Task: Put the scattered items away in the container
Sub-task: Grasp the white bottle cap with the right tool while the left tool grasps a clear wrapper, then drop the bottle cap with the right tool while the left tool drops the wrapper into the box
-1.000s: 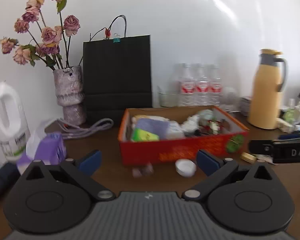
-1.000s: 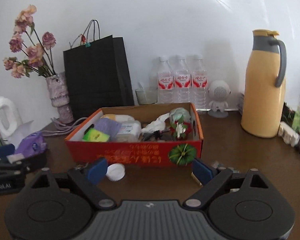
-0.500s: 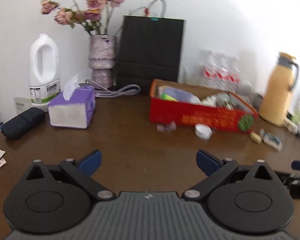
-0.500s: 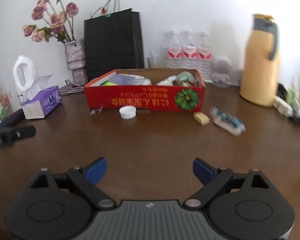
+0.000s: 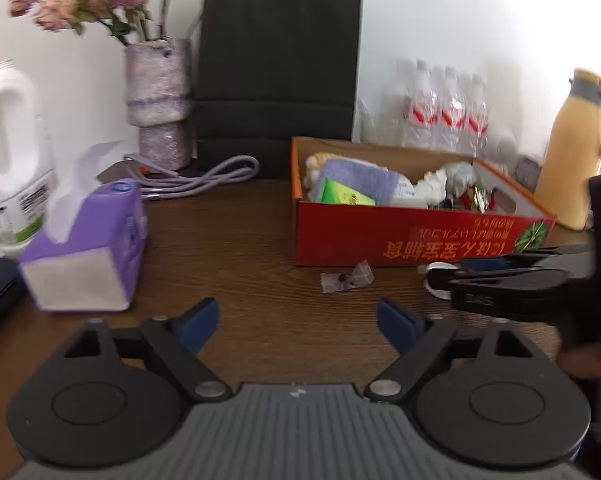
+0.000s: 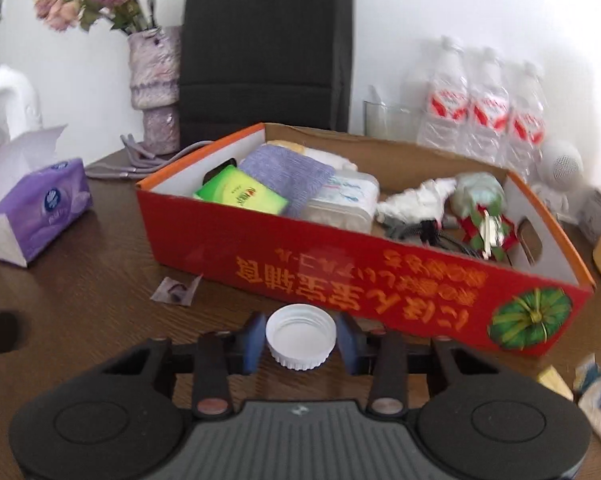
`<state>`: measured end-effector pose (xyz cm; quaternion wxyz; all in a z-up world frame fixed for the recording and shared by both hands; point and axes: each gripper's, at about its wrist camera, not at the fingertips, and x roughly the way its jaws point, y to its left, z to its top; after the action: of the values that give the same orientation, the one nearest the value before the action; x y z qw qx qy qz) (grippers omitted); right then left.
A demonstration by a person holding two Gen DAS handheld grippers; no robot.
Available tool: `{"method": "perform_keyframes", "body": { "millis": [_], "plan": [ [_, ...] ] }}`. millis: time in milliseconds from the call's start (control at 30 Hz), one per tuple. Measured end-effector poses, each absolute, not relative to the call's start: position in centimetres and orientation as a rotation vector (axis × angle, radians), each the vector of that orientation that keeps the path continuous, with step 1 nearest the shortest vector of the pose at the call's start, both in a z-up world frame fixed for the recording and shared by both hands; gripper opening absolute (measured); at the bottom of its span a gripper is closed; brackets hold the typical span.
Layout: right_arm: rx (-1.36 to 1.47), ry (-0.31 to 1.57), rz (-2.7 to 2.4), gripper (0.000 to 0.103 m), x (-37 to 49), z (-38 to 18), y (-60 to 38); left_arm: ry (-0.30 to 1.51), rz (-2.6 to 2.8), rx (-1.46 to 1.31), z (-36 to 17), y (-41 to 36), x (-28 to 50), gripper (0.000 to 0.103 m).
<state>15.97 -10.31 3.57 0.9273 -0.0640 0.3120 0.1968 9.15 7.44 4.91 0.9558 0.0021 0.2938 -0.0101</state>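
The red cardboard box [image 6: 340, 276] stands in the middle of the brown table, holding several items. In front of it lies a white bottle cap [image 6: 300, 340], open side up. My right gripper [image 6: 300, 338] is closing on it and both blue pads sit against its sides. A small crumpled wrapper [image 5: 346, 276] lies ahead of my left gripper [image 5: 298, 316], whose jaws are closing with nothing between them. In the left wrist view the right gripper [image 5: 500, 276] reaches in from the right and hides most of the cap. A yellowish block [image 6: 554, 380] and a packet [image 6: 598, 404] lie at the right.
A purple tissue box [image 5: 84, 248] sits at the left, a white jug [image 5: 12, 152] behind it. A vase of flowers [image 5: 158, 96], a black paper bag [image 5: 276, 68], water bottles [image 6: 484, 108] and a yellow thermos [image 5: 572, 160] line the wall. A purple cable [image 5: 204, 178] lies by the vase.
Both grippers moved forward and down toward the box. The right gripper's jaws narrowed from wide open onto the white cap. The left gripper's jaws came in a little.
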Motion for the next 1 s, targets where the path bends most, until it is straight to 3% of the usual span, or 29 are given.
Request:
{"method": "perform_keyframes", "body": {
  "millis": [233, 300, 333, 367, 400, 500, 767, 1000],
  "plan": [
    [-0.038, 0.534, 0.397, 0.038, 11.3, 4.7, -16.1, 0.627, -0.038, 0.161, 1.8, 2.9, 16.0, 0.083],
    [-0.011, 0.496, 0.386, 0.038, 10.3, 4.7, -17.2, 0.645, -0.027, 0.149, 1.2, 2.9, 17.3, 0.072],
    [-0.003, 0.475, 0.38, 0.038, 9.8, 4.6, -17.7, 0.654, -0.027, 0.14, 0.9, 3.0, 17.7, 0.061],
    [0.004, 0.459, 0.376, 0.038, 9.4, 4.4, -18.0, 0.663, -0.028, 0.122, 0.7, 3.2, 17.9, 0.04],
    [0.011, 0.446, 0.381, 0.038, 9.1, 4.3, -18.2, 0.666, -0.037, 0.098, 0.6, 3.6, 18.0, 0.029],
    [0.029, 0.404, 0.418, 0.038, 8.5, 4.5, -18.6, 0.645, -0.013, 0.092, 1.1, 3.8, 17.0, 0.012],
    [-0.027, 0.395, 0.448, 0.038, 6.9, 5.1, -17.4, 0.463, -0.017, -0.03, 6.1, 3.0, 6.0, 0.009],
    [-0.04, 0.373, 0.405, 0.038, -1.4, 6.4, -17.7, 0.398, -0.004, 0.003, 5.6, -1.2, -4.0, 0.008]
  ]
}}
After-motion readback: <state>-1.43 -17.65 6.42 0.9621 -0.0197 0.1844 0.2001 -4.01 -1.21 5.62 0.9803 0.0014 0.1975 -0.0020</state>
